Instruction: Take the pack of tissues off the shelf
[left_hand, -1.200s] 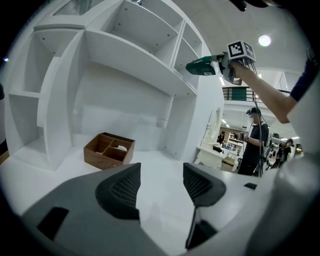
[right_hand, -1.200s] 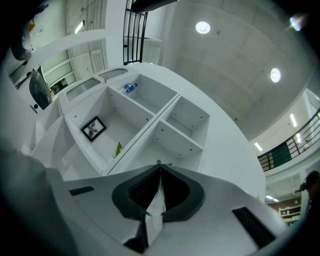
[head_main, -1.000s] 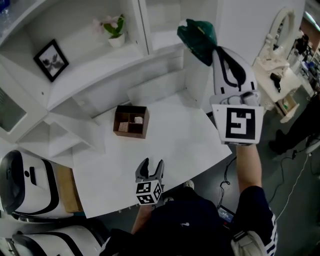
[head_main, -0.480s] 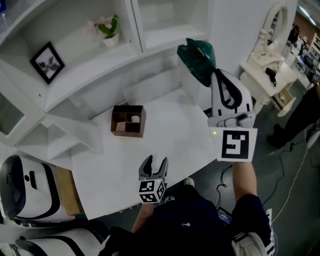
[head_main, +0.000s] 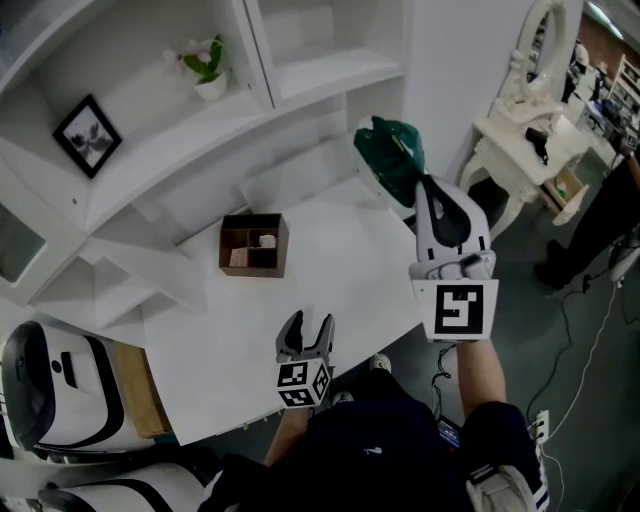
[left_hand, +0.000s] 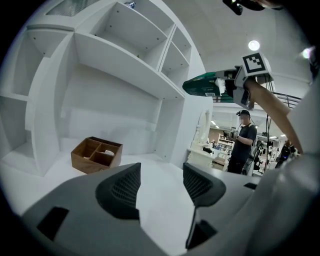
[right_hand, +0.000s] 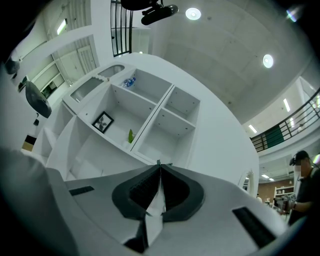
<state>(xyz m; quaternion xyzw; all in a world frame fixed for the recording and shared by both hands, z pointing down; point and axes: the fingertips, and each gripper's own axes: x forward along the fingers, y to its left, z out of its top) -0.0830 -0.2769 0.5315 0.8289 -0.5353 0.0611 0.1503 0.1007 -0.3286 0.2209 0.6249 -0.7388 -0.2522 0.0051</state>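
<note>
1. Our right claw (head_main: 408, 188) is clamped on one end of the green pack of tissues (head_main: 392, 150).
2. The pack is in the air, clear of the white shelf unit (head_main: 310, 75), near the far right corner of the white table (head_main: 340, 285).
3. In the right gripper view the two pads meet, with only a thin pale sliver pinched between them.
4. Our left claw (head_main: 305, 328) stands open and empty, its jaws well apart, at the near edge of the table.
5. A wooden box (head_main: 253, 244) with compartments sits on the table towards the back, well apart from both claws.
6. On the shelf unit we see a framed picture (head_main: 80, 135) leaning tilted and, further right, a small potted plant (head_main: 206, 68).
</note>
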